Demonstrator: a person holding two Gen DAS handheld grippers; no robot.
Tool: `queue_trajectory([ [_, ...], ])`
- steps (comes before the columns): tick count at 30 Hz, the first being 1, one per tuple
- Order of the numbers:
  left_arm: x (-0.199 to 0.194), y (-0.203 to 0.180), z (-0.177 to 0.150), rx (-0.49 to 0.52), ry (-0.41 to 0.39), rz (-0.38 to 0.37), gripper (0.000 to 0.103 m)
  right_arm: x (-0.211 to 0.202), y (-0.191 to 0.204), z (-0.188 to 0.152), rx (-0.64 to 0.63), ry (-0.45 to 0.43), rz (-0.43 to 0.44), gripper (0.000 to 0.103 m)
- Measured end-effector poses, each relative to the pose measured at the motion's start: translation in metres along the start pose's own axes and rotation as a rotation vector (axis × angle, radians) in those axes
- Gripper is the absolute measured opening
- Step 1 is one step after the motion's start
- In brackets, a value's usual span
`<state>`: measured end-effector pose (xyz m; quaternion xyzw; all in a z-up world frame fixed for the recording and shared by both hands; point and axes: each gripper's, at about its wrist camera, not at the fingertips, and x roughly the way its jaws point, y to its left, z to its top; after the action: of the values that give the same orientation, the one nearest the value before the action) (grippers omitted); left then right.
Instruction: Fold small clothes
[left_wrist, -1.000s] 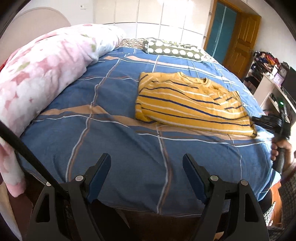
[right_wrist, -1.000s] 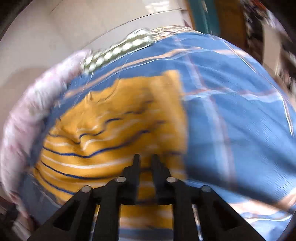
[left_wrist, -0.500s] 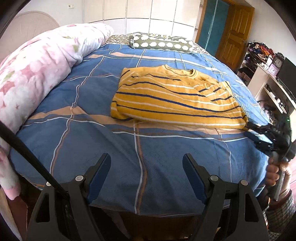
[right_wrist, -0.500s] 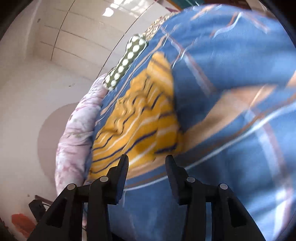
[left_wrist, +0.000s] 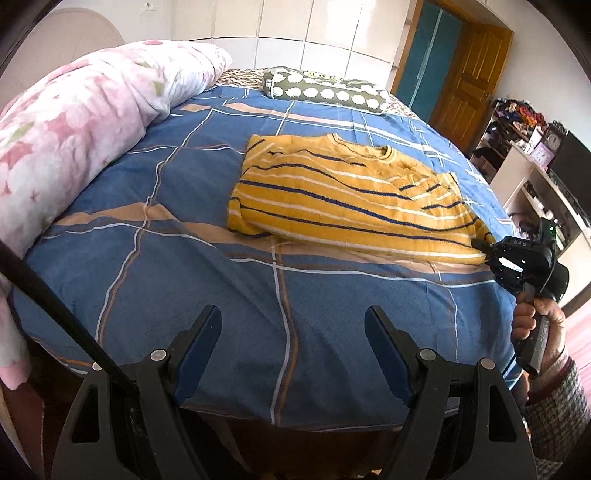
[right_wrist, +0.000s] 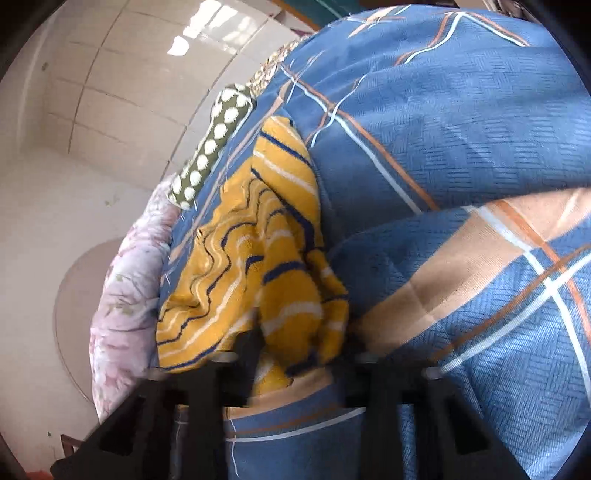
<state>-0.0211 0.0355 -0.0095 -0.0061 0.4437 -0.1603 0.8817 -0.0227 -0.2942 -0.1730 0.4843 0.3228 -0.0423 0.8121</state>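
Observation:
A yellow sweater (left_wrist: 343, 206) with navy and white stripes lies folded flat on the blue plaid bed cover (left_wrist: 184, 266). My left gripper (left_wrist: 291, 314) hangs open over the near edge of the bed, nothing between its fingers, well short of the sweater. At the sweater's near right corner sits my right gripper (left_wrist: 480, 245), held by a hand (left_wrist: 535, 321). In the right wrist view the sweater (right_wrist: 258, 240) bunches up between the fingers of the right gripper (right_wrist: 295, 350); its jaws are closing on that fabric, which hides the fingertips.
A pink floral quilt (left_wrist: 74, 122) is piled along the left of the bed. A green spotted pillow (left_wrist: 325, 92) lies at the far end. A white shelf unit (left_wrist: 535, 184) and a wooden door (left_wrist: 465, 81) stand to the right.
The right gripper rolled, opened, dropped to the sweater's corner and closed over the fabric. The left gripper stayed open and nearly still.

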Motion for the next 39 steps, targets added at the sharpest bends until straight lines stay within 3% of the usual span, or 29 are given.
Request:
queue_trajectory([
  [4,-0.007,0.019,-0.002,-0.040,-0.034,-0.019,0.079,-0.011,0.069,0.008,-0.233,-0.069,-0.131,0.013],
  [8,-0.015,0.050,-0.004,-0.108,-0.073,-0.027,0.079,0.005,0.177,-0.005,-0.511,-0.077,-0.155,0.013],
  [12,-0.023,0.085,-0.011,-0.192,-0.090,-0.013,0.079,0.068,0.274,-0.055,-0.722,0.043,-0.084,0.013],
  [15,-0.028,0.111,-0.017,-0.251,-0.104,0.011,0.079,0.131,0.308,-0.103,-0.817,0.179,-0.074,0.013],
  [18,-0.031,0.131,-0.023,-0.305,-0.111,0.019,0.079,0.190,0.315,-0.145,-0.918,0.288,-0.133,0.013],
  [21,-0.032,0.143,-0.029,-0.324,-0.115,0.019,0.079,0.214,0.307,-0.157,-0.928,0.308,-0.187,0.013],
  [26,-0.029,0.145,-0.030,-0.313,-0.116,0.013,0.079,0.193,0.314,-0.145,-0.911,0.298,-0.154,0.012],
  [30,-0.030,0.141,-0.030,-0.295,-0.131,-0.003,0.079,0.171,0.332,-0.157,-0.955,0.271,-0.107,0.012],
  [32,-0.028,0.139,-0.028,-0.287,-0.129,-0.004,0.078,0.182,0.341,-0.166,-0.982,0.290,-0.103,0.012],
  [36,-0.026,0.132,-0.026,-0.275,-0.115,0.000,0.079,0.217,0.315,-0.182,-1.001,0.400,-0.171,0.013],
  [39,-0.026,0.128,-0.025,-0.261,-0.109,0.013,0.079,0.210,0.306,-0.168,-0.929,0.412,-0.098,0.017],
])
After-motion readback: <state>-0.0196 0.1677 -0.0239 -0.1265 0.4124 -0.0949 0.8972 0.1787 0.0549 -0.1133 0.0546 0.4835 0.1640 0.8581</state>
